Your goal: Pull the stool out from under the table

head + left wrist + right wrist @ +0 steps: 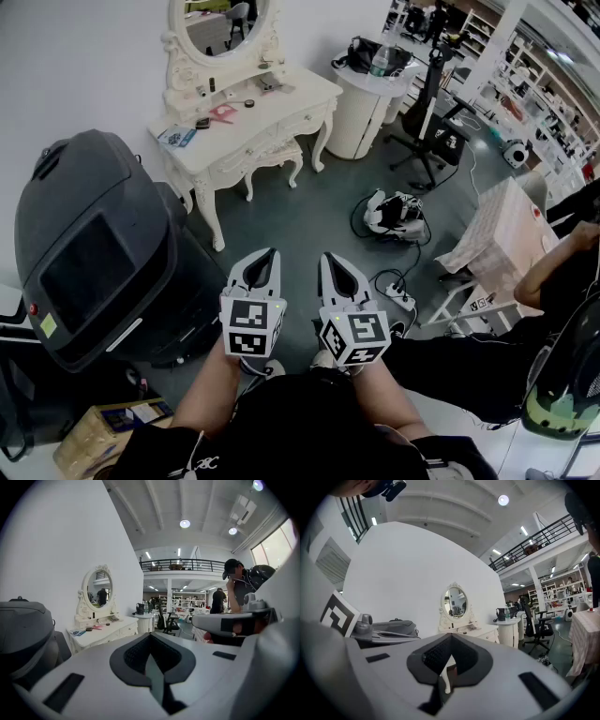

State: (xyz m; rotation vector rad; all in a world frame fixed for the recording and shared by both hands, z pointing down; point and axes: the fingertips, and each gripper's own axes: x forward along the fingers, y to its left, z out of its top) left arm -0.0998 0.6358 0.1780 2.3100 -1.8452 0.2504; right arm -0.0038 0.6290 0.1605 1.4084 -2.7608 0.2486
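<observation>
Seemingly an open-plan lab or workshop, mezzanine balcony, stocked shelving, office chair, cables on the floor

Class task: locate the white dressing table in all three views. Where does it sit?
Head view: dressing table upper centre-left, against the wall.
Left gripper view: dressing table left of centre, by the wall.
Right gripper view: dressing table near centre.
Shared landmark: the black office chair to its right.
</observation>
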